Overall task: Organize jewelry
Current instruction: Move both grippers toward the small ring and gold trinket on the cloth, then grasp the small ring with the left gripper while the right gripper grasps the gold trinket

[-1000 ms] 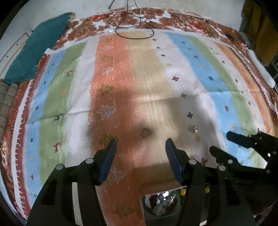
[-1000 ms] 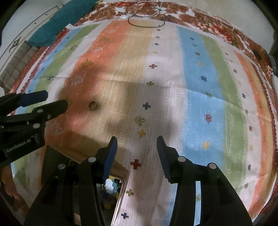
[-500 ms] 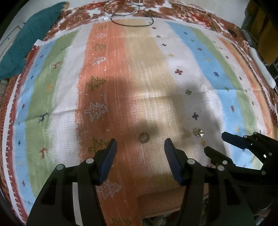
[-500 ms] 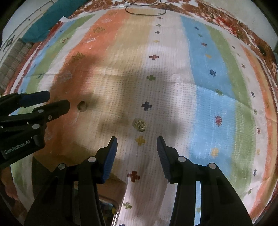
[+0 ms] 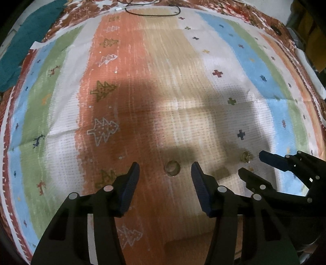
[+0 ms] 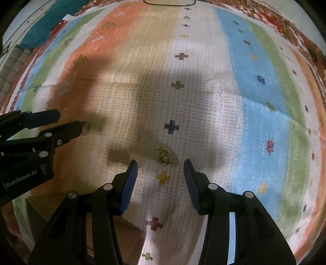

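A plain gold ring [image 5: 172, 168] lies on the striped cloth [image 5: 126, 85], on the ground between the fingertips of my left gripper [image 5: 165, 169]. The jaws are closing and the pads are not touching the ring. A coiled gold piece of jewelry [image 6: 163, 156] lies just ahead of my right gripper [image 6: 160, 166], which stands open above it. In the right wrist view the left gripper [image 6: 69, 120] reaches in from the left and half hides the plain ring [image 6: 85, 127]. In the left wrist view the right gripper [image 5: 254, 165] sits beside the coiled piece [image 5: 246, 156].
A black cable [image 5: 150, 12] loops at the far edge of the cloth. A teal fabric [image 5: 24, 36] lies at the far left. The tan corner of a box [image 6: 122, 230] shows under the grippers at the near edge. A white object [image 5: 309, 67] rests at the right border.
Both grippers have sunk toward the cloth, so each piece now sits near its fingertips. The left jaws have narrowed a little. The box with beads has slid out of view below.
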